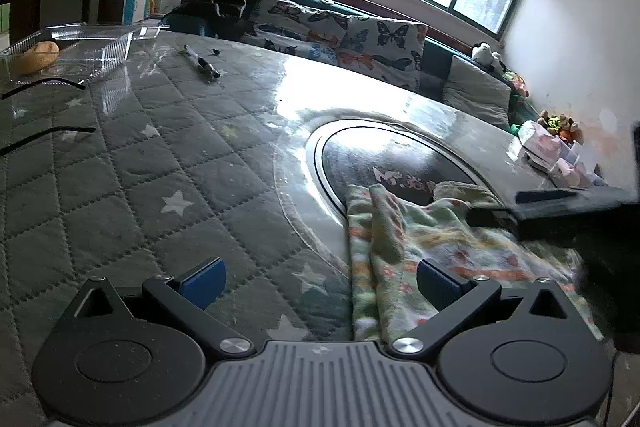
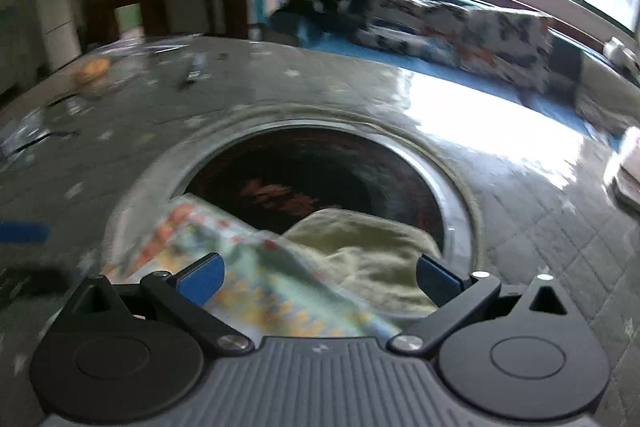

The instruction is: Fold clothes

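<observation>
A small patterned garment (image 1: 432, 247), pale green with orange and yellow print, lies bunched on the quilted grey table cover (image 1: 140, 167), partly over a dark round inset (image 1: 384, 155). My left gripper (image 1: 320, 283) is open just above its near left edge, right finger over the cloth. The right gripper's black body (image 1: 560, 211) shows at the garment's far right. In the blurred right wrist view the garment (image 2: 280, 275) lies with its plain yellow-green inside (image 2: 360, 247) turned up. My right gripper (image 2: 320, 279) is open, straddling the cloth.
A clear plastic tray (image 1: 72, 47) with a bread roll (image 1: 36, 57) stands at the far left. A pen (image 1: 202, 63) lies beyond it. Tissue packs (image 1: 556, 155) sit at the table's far right. A butterfly-print sofa (image 1: 352, 39) runs behind the table.
</observation>
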